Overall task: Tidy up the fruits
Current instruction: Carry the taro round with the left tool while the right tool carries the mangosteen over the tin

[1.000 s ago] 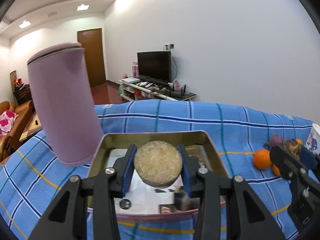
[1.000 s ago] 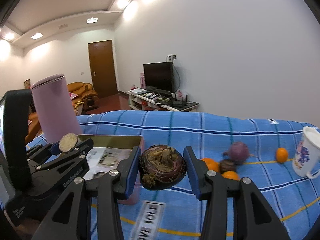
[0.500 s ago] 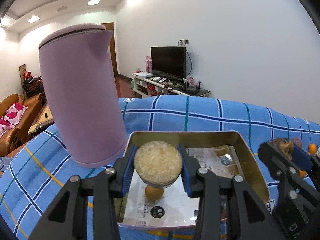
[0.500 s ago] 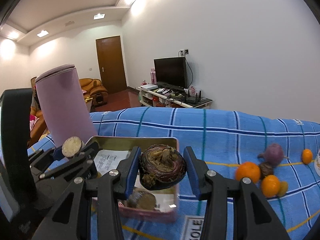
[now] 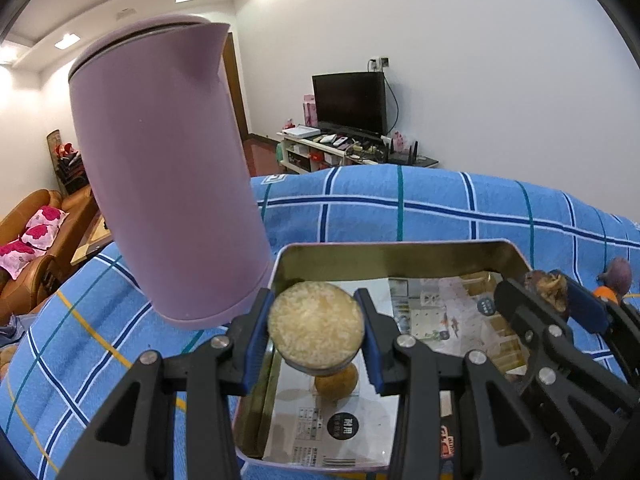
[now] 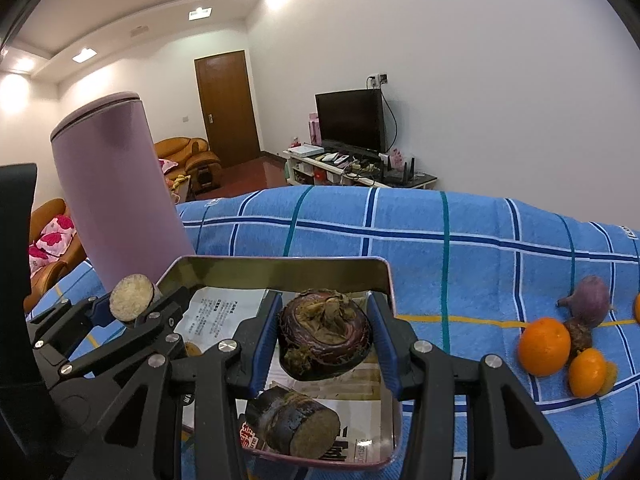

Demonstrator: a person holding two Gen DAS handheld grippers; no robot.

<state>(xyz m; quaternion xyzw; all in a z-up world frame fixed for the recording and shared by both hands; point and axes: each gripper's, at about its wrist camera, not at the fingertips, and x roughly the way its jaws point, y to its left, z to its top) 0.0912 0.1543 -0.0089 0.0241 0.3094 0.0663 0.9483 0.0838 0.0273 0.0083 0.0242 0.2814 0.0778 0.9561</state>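
White walls (image 6: 500, 100) all round me, white ceiling (image 6: 132, 4) with a stepped edge and small square lamps (image 6: 200, 13) lit. Brown wooden door (image 6: 226, 106) shut at the far end. Dark red glossy floor (image 6: 248, 178) before it. Black television (image 6: 350, 120), switched off, on a low white stand (image 6: 340, 170) cluttered with small items; wall socket (image 6: 378, 78) above, cable hanging. Tan leather sofa (image 6: 188, 156) at left, pink flowered cushions (image 5: 34, 234)
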